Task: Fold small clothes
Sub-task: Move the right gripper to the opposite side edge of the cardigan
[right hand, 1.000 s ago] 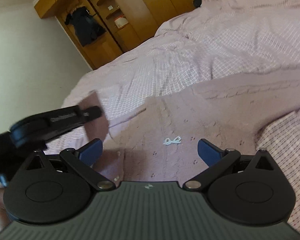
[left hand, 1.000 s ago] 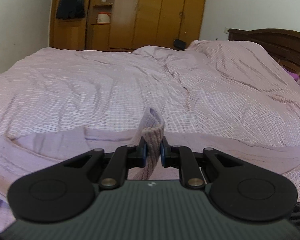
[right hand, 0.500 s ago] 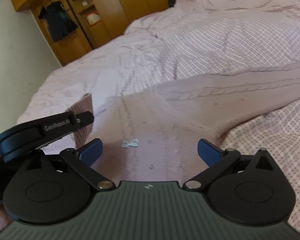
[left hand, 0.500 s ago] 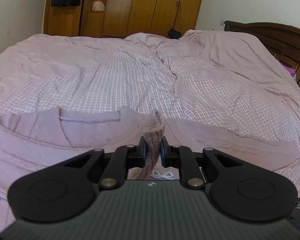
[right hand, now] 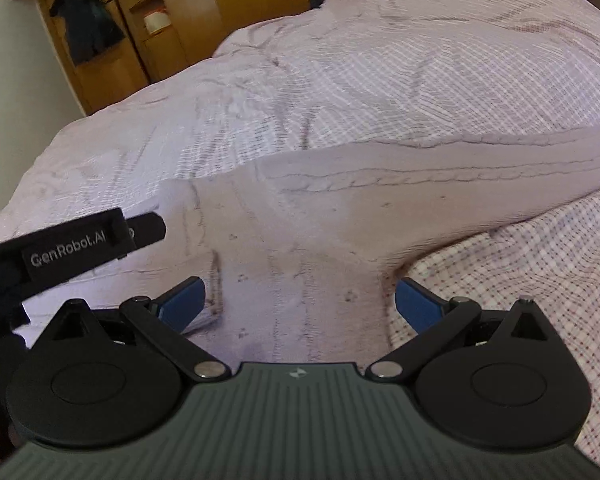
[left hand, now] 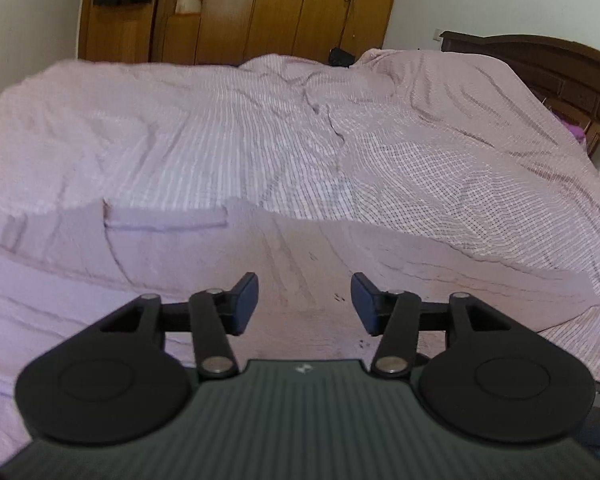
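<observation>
"GenRobot.AI" lettering on the left tool (right hand: pixel 142 230), its jaws just opening, nothing between them, right tool (right hand: pixel 298 304) spread wide, empty, pink knit sweater (left hand: pixel 300 264) flat on checked bed (left hand: pixel 260 152)

Left gripper (left hand: pixel 304 304) jaws just opened, empty, right gripper (right hand: pixel 300 304) apparently wide open

Ahead of you a bed (left hand: pixel 260 132) under a wrinkled pink checked cover (right hand: pixel 380 80) fills the room. Beyond it stand wooden wardrobes (left hand: pixel 280 8) against pale walls (left hand: pixel 28 20); a dark headboard (left hand: pixel 540 56) sits far right.
</observation>
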